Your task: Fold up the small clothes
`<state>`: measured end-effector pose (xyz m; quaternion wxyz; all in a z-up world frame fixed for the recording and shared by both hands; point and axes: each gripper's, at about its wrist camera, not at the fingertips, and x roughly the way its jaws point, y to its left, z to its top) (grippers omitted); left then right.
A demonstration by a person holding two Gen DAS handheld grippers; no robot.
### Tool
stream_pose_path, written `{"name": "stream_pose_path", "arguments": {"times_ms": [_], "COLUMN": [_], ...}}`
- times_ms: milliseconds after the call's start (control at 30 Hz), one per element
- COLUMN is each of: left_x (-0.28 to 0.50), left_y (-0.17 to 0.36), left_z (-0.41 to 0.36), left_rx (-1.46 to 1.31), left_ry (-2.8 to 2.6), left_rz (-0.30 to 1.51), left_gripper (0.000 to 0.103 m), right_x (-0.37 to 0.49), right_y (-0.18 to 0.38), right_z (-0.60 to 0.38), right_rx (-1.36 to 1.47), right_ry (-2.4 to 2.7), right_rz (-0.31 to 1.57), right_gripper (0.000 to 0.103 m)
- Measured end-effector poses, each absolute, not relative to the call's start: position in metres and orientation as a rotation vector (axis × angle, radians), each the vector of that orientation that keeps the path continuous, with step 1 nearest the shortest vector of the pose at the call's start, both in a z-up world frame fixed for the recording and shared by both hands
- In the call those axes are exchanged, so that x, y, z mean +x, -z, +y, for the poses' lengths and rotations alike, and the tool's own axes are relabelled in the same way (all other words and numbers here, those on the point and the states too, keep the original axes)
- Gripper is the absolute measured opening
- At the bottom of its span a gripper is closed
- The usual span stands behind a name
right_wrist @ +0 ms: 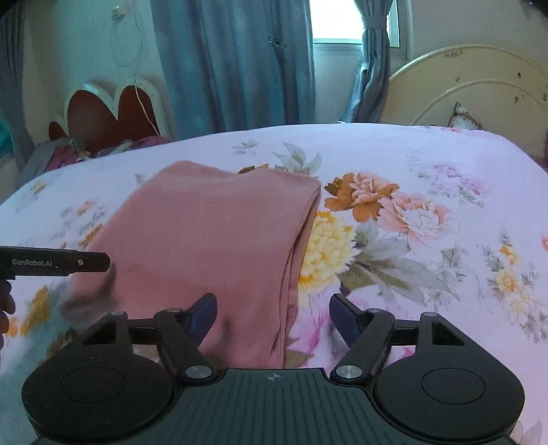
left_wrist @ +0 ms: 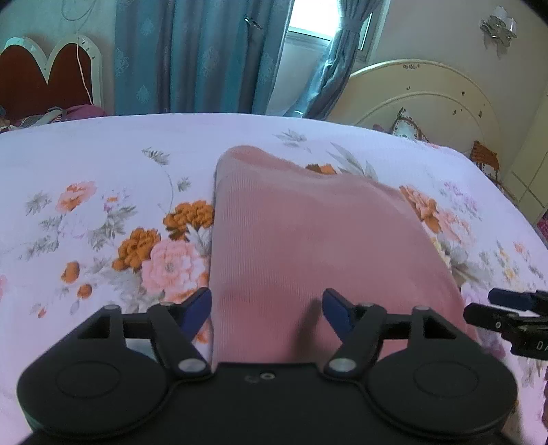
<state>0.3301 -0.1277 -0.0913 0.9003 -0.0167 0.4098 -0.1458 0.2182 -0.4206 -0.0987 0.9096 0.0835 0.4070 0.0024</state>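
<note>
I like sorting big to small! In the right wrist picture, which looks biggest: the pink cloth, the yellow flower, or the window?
1. Pink cloth
2. Yellow flower
3. Window, though it is far off and partly behind curtains, so its true size is unsure.

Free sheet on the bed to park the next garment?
Bare floral sheet right of the pink folded garment, toward the cream headboard. Also left of it, toward the red headboard. Crowded near the garment's front edge: both grippers.

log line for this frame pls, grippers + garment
left gripper: open, over near edge | right gripper: open, at right edge | pink garment: folded, flat on floral bedsheet, not held
</note>
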Motion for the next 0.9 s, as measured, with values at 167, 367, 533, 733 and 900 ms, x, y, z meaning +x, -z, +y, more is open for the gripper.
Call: {"name": "stream_pose_path", "arguments": {"times_ms": [167, 367, 533, 733, 900], "left_x": [0.351, 0.380, 0.397, 0.412, 0.415], "left_y": [0.091, 0.100, 0.112, 0.129, 0.139], "left_z": [-0.128, -0.123, -0.121, -0.116, -0.110], "left_rx": [-0.047, -0.103, -0.122, -0.203, -0.289], "left_ry": [0.309, 0.295, 0.329, 0.385, 0.430], "left_rz": [0.857, 0.894, 0.920, 0.952, 0.966], "left_gripper": [0.072, 0.072, 0.072, 0.071, 0.056], "right_x": [0.238, 0.270, 0.293, 0.306, 0.310], "right_y": [0.099, 0.113, 0.127, 0.146, 0.158], "right_z": [-0.430, -0.449, -0.462, -0.472, -0.486], "right_rx": [0.273, 0.435, 0.537, 0.589, 0.705], "right_ry": [-0.007, 0.003, 0.007, -0.017, -0.053], "right_rz": [0.847, 0.876, 0.889, 0.896, 0.866], "right_gripper": [0.072, 0.072, 0.071, 0.056, 0.046]}}
